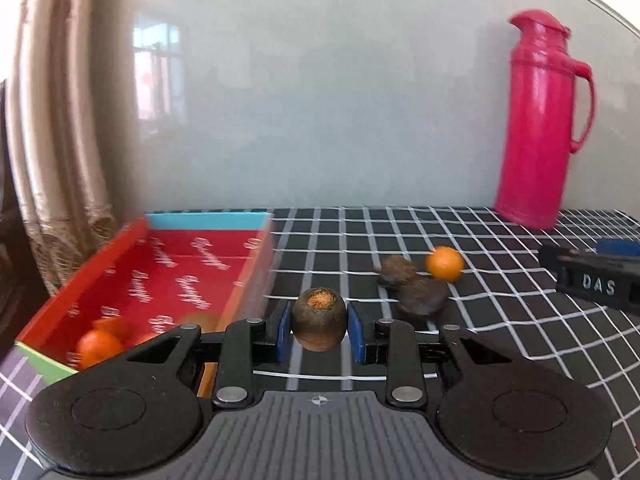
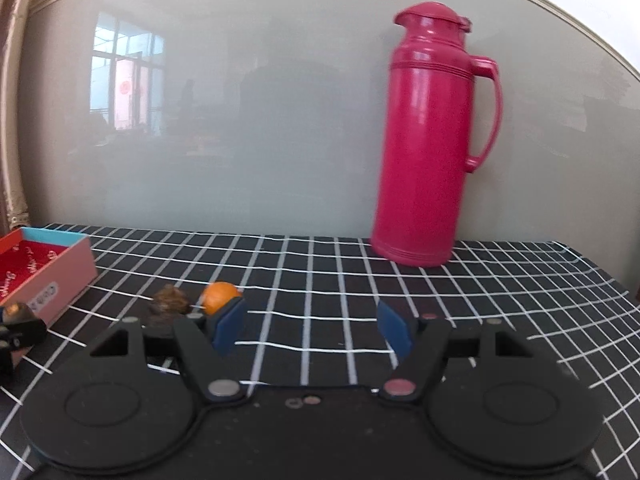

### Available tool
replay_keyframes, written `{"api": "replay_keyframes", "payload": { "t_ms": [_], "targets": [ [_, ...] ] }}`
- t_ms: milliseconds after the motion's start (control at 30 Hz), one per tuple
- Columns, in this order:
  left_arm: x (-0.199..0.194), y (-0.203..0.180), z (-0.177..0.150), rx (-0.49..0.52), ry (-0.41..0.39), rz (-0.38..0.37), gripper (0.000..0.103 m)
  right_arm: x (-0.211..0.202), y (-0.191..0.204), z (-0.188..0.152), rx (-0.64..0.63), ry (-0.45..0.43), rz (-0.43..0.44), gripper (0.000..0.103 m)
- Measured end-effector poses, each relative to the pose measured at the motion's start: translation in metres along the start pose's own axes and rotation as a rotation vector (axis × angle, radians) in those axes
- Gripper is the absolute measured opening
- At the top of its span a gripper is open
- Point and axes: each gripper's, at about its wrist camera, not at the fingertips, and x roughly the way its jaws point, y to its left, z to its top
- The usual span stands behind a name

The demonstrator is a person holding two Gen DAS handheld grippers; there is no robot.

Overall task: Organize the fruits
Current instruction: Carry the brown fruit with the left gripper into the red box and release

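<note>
Left gripper (image 1: 319, 330) clamps a brown fruit (image 1: 319, 319) beside the red box (image 1: 120, 254) holding oranges (image 1: 98, 346). Right gripper (image 2: 310, 326) gapes wide over the table (image 2: 480, 300), near a loose orange (image 2: 219, 297).

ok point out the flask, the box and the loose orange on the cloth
flask (image 2: 426, 148): right wrist view, middle of its body
box (image 1: 176, 268): left wrist view, red printed floor inside
orange (image 1: 445, 263): left wrist view, centre of the fruit
</note>
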Motion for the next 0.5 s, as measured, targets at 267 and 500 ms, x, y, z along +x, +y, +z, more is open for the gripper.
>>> {"api": "replay_keyframes", "payload": {
  "t_ms": [267,500],
  "targets": [
    [0.007,0.055,0.002,-0.062,-0.02,0.104,0.03,0.006,0.034,0.0,-0.032,0.004,0.05,0.071],
    [0.022,0.094,-0.004,-0.111,0.026,0.202,0.03,0.007,0.049,0.001,-0.067,-0.001,0.078,0.071]
  ]
}}
